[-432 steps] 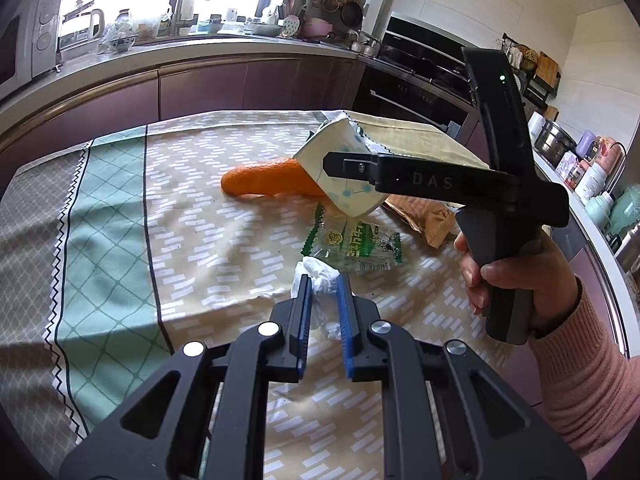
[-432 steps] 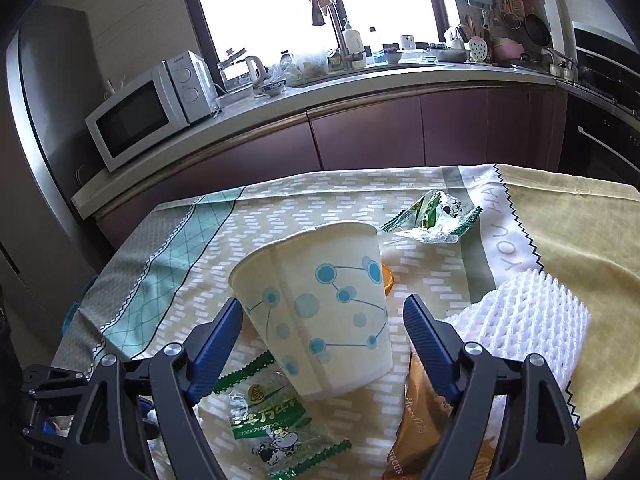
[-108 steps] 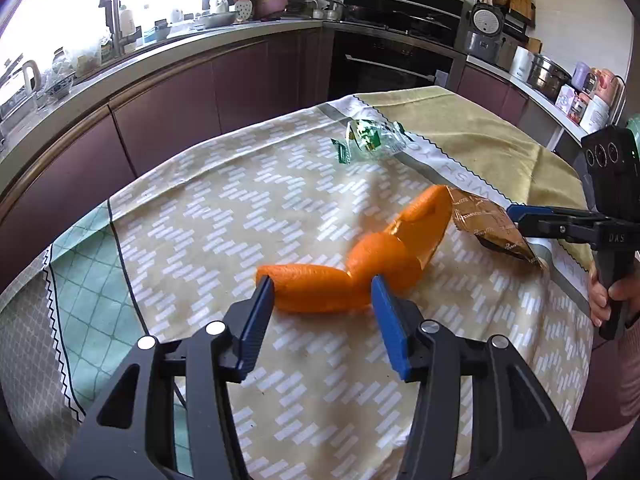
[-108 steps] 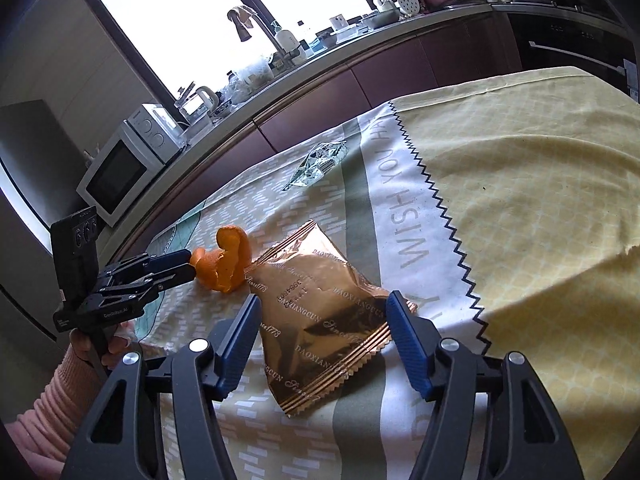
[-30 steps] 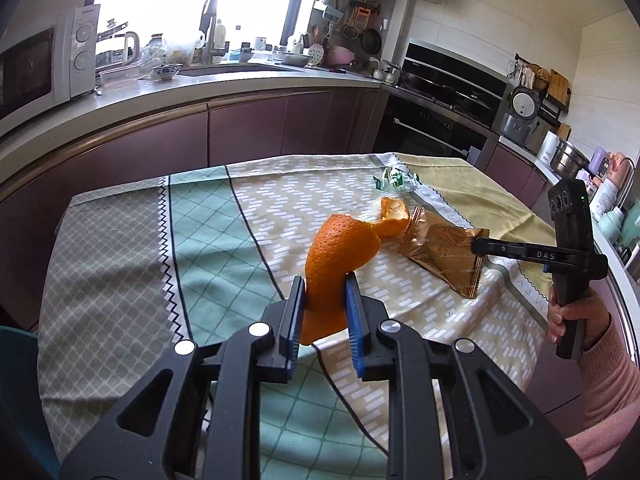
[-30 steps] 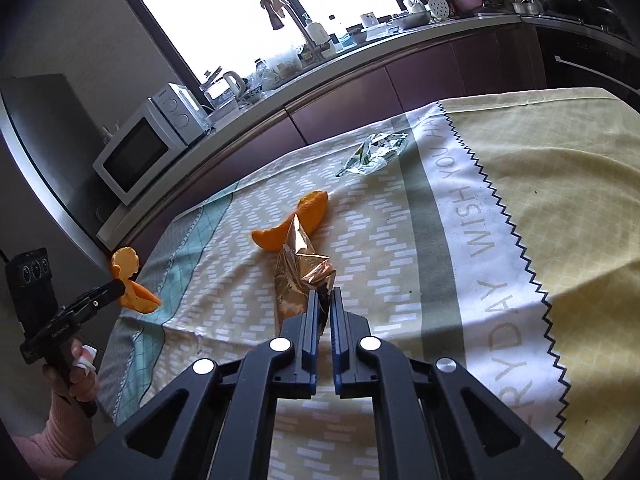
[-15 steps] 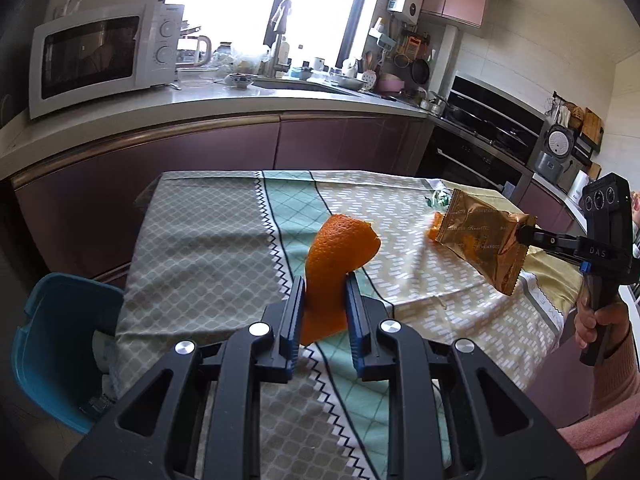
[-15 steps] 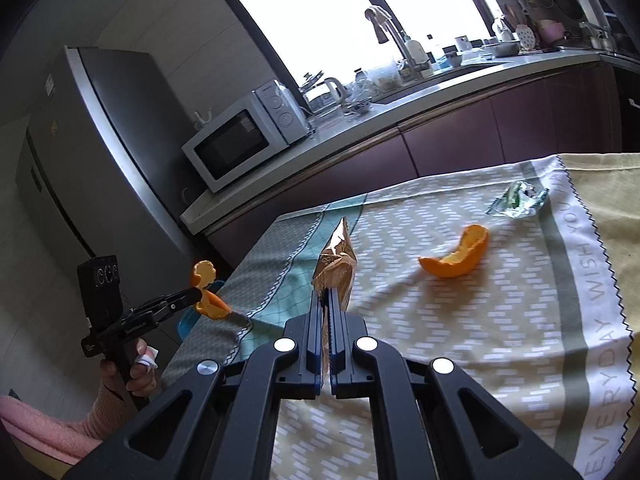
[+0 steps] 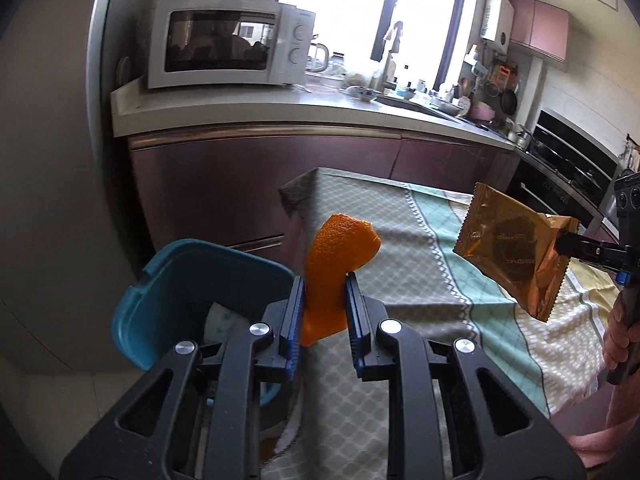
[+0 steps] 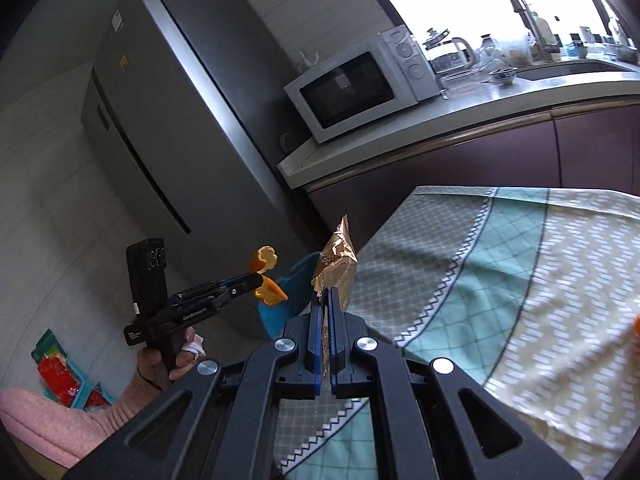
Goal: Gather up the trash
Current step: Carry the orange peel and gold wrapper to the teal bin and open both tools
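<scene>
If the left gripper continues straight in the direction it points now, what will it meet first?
Probably the hanging corner of the tablecloth, straight beyond the orange peel that the left gripper holds. The blue bin lies lower left of that line, though depth is unclear.

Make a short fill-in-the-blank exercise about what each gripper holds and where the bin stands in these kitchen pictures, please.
1. The left gripper is shut on a piece of ____ peel.
2. The right gripper pinches a ____-coloured snack wrapper.
3. The blue trash bin stands on the floor beside the ____ with the patterned cloth.
4. On the counter next to the grey fridge sits a white ____.

Missing words: orange; gold; table; microwave
</scene>
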### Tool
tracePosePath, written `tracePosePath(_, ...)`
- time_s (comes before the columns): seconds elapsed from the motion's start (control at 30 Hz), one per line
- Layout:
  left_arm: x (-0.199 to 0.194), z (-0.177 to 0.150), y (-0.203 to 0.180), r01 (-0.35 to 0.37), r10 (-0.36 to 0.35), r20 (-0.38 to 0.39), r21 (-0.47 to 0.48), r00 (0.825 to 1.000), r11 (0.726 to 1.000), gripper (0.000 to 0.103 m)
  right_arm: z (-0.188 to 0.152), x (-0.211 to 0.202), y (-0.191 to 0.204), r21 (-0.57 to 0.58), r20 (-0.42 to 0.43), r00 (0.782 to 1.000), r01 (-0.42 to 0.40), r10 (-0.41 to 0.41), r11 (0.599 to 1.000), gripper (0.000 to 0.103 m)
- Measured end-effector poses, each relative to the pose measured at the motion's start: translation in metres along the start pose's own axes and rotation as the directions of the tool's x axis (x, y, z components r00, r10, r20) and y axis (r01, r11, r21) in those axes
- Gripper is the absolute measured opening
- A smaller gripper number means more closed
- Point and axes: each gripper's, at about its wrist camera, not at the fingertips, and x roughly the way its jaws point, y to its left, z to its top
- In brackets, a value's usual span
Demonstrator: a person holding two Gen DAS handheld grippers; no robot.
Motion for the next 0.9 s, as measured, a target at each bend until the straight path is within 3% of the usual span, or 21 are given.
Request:
tracePosePath(0.3, 0.020, -0.006, 0.067, -0.118, 0.115, -0.055, -0.055, 0.992, 0.992, 0.020, 0.022, 0.091, 0.045, -0.043, -0.112, 0.986, -0.126, 0.121, 0.991, 0.002)
tracePosePath(0.53, 0.055, -0.011, 0.085, -0.158, 0.148, -0.121, -0.073, 0.981, 0.985, 0.021, 0.026, 0.155, 0.055, 0.007, -0.196, 0.970, -0.146, 0.145, 0.989, 0.002)
tracePosePath(0.9, 0.094, -0.018, 0.113, -0.198, 0.175, -0.192, -0.108, 0.966, 0.974, 0.022, 0.016, 0.232, 0.052, 0.079, -0.301, 0.947, -0.092, 0.112, 0.993, 0.002)
